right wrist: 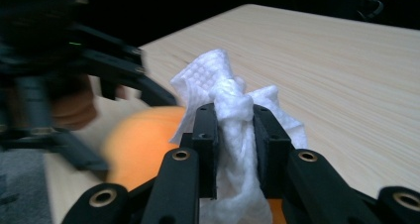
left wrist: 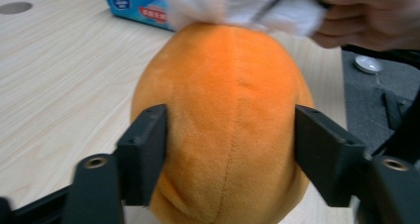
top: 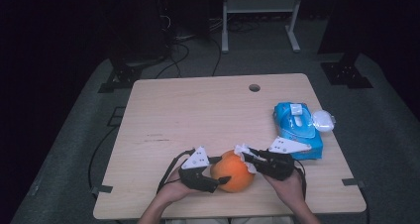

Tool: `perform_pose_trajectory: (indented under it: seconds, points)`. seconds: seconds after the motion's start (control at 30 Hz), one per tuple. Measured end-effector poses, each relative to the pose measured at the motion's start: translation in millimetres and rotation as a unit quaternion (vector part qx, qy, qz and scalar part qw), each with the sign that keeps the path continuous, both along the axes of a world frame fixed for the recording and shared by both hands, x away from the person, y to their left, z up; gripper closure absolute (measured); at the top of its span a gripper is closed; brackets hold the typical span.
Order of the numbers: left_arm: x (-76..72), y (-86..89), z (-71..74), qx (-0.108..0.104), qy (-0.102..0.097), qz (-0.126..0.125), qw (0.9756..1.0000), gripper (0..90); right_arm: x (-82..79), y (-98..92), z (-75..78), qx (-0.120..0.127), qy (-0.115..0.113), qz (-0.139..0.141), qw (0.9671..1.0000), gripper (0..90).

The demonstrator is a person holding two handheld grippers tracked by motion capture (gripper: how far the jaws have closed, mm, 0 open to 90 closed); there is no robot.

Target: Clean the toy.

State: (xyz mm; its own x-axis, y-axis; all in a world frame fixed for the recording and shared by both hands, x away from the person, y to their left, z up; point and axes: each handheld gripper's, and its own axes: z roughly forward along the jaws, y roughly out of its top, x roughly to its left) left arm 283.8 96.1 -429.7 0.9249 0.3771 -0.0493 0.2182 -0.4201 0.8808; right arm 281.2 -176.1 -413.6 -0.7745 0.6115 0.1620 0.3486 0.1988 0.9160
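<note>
An orange plush ball (top: 233,172) rests on the wooden table (top: 198,110) near its front edge. My left gripper (top: 221,170) comes in from the ball's left, and its two black jaws press into the plush on either side (left wrist: 230,154). My right gripper (top: 247,158) is shut on a crumpled white wipe (right wrist: 218,80) and holds it against the ball's upper right side. In the left gripper view the wipe (left wrist: 237,6) lies on the top of the ball (left wrist: 223,110), with the other hand (left wrist: 366,16) behind it.
A blue pack of wipes (top: 296,127) lies at the right of the table, just beyond my right hand. A small white round object (top: 323,120) sits against its right side. A cable hole (top: 254,87) is near the far edge.
</note>
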Motion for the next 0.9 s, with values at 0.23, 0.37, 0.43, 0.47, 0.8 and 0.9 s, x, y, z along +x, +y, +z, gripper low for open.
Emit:
perform_pose_trajectory:
  seconds: [0.23,0.37,0.43,0.47,0.8,0.9]
  points:
    - [-0.4,1.4,0.5,-0.002,0.004,0.002,1.0,37.2,-13.3,24.2,8.6,-0.03,-0.026,0.047,0.9981,74.1]
    - [-1.6,-2.9,0.5,-0.001,0.001,-0.005,1.0,36.7,-4.8,9.1,6.1,-0.023,-0.007,0.014,0.9996,74.1]
    - [-1.7,-3.7,0.3,0.002,0.0,-0.007,1.0,36.1,-10.1,15.2,8.5,-0.029,-0.017,0.019,0.9992,73.9]
    - [-1.7,-3.3,-0.2,0.0,0.001,-0.006,1.0,36.2,-12.8,19.6,9.5,-0.026,-0.018,0.031,0.999,73.9]
    - [5.1,9.2,-1.7,-0.006,0.017,0.009,0.9998,37.4,5.9,-14.6,0.4,-0.022,0.007,-0.025,0.9994,74.0]
    - [6.6,12.2,-2.1,-0.006,0.022,0.015,0.9996,37.2,5.3,-17.6,0.6,-0.012,0.009,-0.024,0.9996,74.1]
